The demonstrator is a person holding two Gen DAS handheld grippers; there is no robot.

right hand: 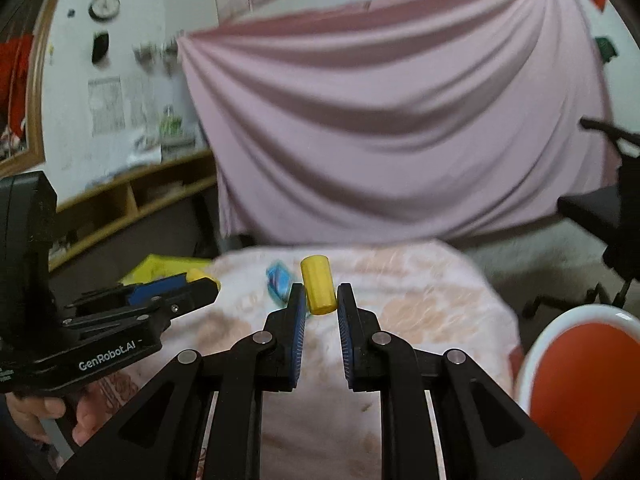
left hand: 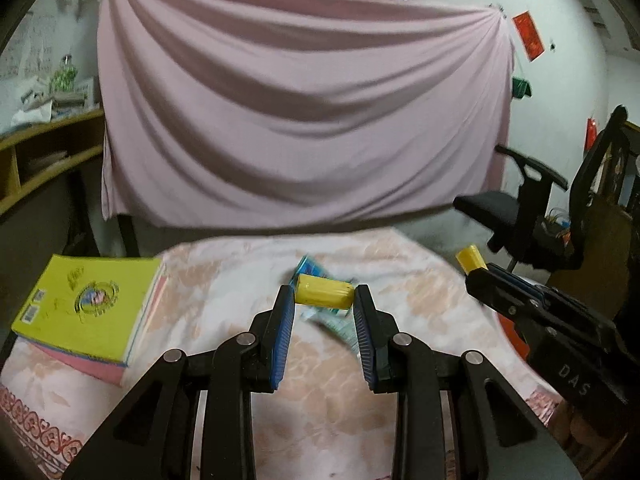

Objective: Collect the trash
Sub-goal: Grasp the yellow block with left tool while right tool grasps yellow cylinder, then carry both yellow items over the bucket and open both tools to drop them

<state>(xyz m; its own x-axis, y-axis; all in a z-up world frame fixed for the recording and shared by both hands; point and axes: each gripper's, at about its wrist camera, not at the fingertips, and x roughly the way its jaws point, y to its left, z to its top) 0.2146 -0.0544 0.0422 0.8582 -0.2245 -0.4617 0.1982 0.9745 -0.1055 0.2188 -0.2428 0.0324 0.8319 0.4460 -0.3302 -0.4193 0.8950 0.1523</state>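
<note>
My left gripper [left hand: 324, 296] is shut on a yellow cylinder [left hand: 324, 295], held crosswise between its fingertips above the table. My right gripper [right hand: 321, 295] is shut on a second yellow cylinder [right hand: 318, 290], held end-on and tilted. Each gripper shows in the other's view: the right gripper [left hand: 476, 270] with its cylinder [left hand: 471, 258] at the right, the left gripper [right hand: 208, 280] at the left. A blue wrapper [left hand: 310, 268] lies on the table behind the left cylinder; it also shows in the right wrist view [right hand: 278, 278]. More wrapper scraps [left hand: 336, 324] lie under the left gripper.
The table has a pink patterned cloth [left hand: 224, 288]. Stacked books with a yellow cover [left hand: 88, 304] sit at its left. An orange bin with a white rim [right hand: 580, 380] stands at the right. A black office chair [left hand: 520, 208] stands beyond. A pink sheet [left hand: 304, 112] hangs behind.
</note>
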